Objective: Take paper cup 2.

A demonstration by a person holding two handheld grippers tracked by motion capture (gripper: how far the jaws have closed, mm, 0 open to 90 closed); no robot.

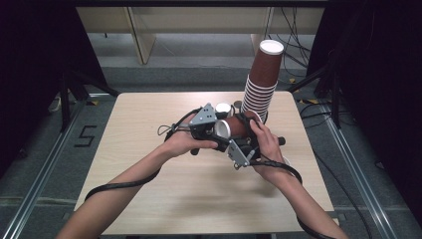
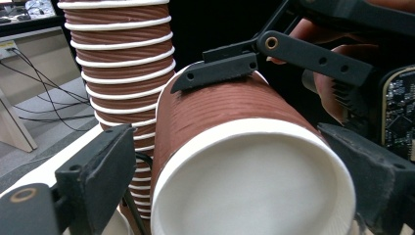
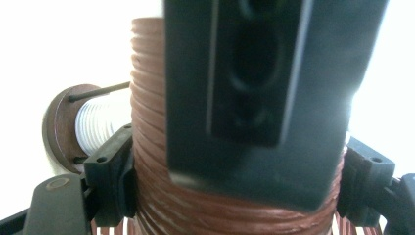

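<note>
now, over the middle of the table (image 1: 149,199), both grippers meet on one brown paper cup (image 1: 234,127) that lies on its side in the air, its white mouth turned toward the person's left. from the right side the right gripper (image 1: 242,142) clamps the cup across its ribbed wall; in the right gripper view a black jaw sits against each flank of the cup (image 3: 151,147), and the left gripper's body (image 3: 254,93) crosses in front of it. meanwhile the left gripper (image 1: 215,130) faces the cup's open end. in the left gripper view the wide white rim (image 2: 254,181) sits between its two jaws: the right-hand jaw in that view is at the rim, while the left-hand jaw stands a little clear of the wall, so this gripper is not yet clenched on the cup. just behind the cup a tall stack (image 1: 261,82) of the same brown cups stands mouth-down at the far right of the table, leaning a little to the right toward its top, close beside the grippers.
</note>
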